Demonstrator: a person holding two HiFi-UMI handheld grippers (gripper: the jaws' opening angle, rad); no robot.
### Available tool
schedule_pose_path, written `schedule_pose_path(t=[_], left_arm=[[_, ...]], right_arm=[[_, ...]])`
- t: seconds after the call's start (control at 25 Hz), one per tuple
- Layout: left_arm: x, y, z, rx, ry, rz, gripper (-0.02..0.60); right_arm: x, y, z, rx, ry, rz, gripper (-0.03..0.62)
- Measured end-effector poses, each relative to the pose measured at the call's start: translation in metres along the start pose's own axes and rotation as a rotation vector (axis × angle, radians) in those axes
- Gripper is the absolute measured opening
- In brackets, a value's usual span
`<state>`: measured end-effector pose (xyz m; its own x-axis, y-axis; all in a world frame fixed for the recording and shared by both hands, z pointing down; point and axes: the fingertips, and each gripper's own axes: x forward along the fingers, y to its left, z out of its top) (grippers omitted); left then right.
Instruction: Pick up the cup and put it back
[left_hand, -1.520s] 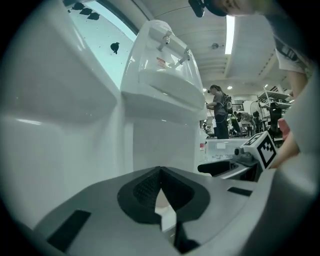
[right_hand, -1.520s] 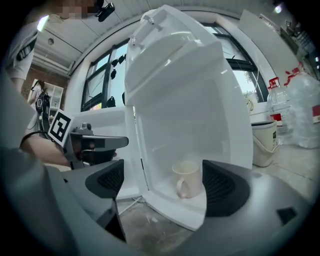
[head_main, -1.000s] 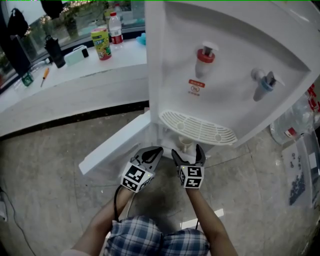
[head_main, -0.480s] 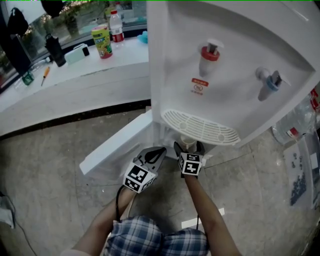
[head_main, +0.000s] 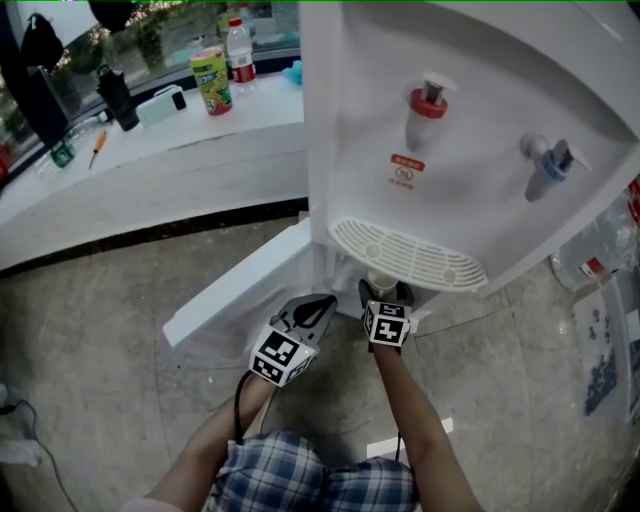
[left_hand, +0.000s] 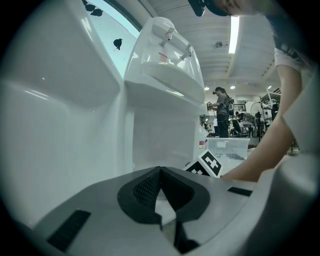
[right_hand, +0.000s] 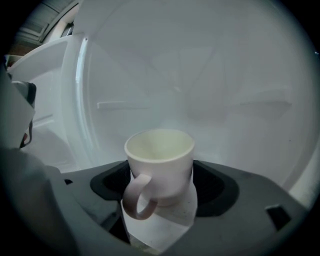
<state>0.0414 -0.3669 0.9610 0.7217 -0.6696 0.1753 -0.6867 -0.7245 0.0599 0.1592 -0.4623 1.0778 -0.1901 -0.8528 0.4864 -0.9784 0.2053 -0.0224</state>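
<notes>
The white compartment base (right_hand: 161, 222) of the white plastic water dispenser (head_main: 450, 100) carries one white handled cup (right_hand: 160, 165), upright. The dispenser stands on the grey polished floor (head_main: 100, 330).

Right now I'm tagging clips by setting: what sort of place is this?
Probably a shared workshop or lab, not a home: a floor-standing water dispenser, a long window ledge with bottles, and people standing in an open hall under strip lights.

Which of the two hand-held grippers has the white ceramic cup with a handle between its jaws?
The right gripper: its jaws have just been closing onto the white ceramic cup standing between them. The left gripper has its jaws together, nothing between them.
</notes>
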Motion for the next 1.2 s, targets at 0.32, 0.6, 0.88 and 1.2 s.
schedule_pose_path(t=[0.32, 0.6, 0.88, 1.2], left_arm=[[-0.004, -0.001, 0.000, -0.020, 0.011, 0.003, 0.025], [-0.004, -0.001, 0.002, -0.025, 0.002, 0.005, 0.025], [0.002, -0.004, 0.001, -0.030, 0.003, -0.002, 0.025], [0.005, -0.007, 0.003, -0.028, -0.003, -0.004, 0.025]], right_arm=[[-0.016, 0.007, 0.000, -0.021, -0.013, 0.035, 0.388], [-0.079, 0.024, 0.016, -0.031, -0.096, 0.128, 0.385], [-0.163, 0.042, 0.043, -0.064, -0.203, 0.215, 0.385], [-0.214, 0.045, 0.058, -0.077, -0.262, 0.239, 0.385]])
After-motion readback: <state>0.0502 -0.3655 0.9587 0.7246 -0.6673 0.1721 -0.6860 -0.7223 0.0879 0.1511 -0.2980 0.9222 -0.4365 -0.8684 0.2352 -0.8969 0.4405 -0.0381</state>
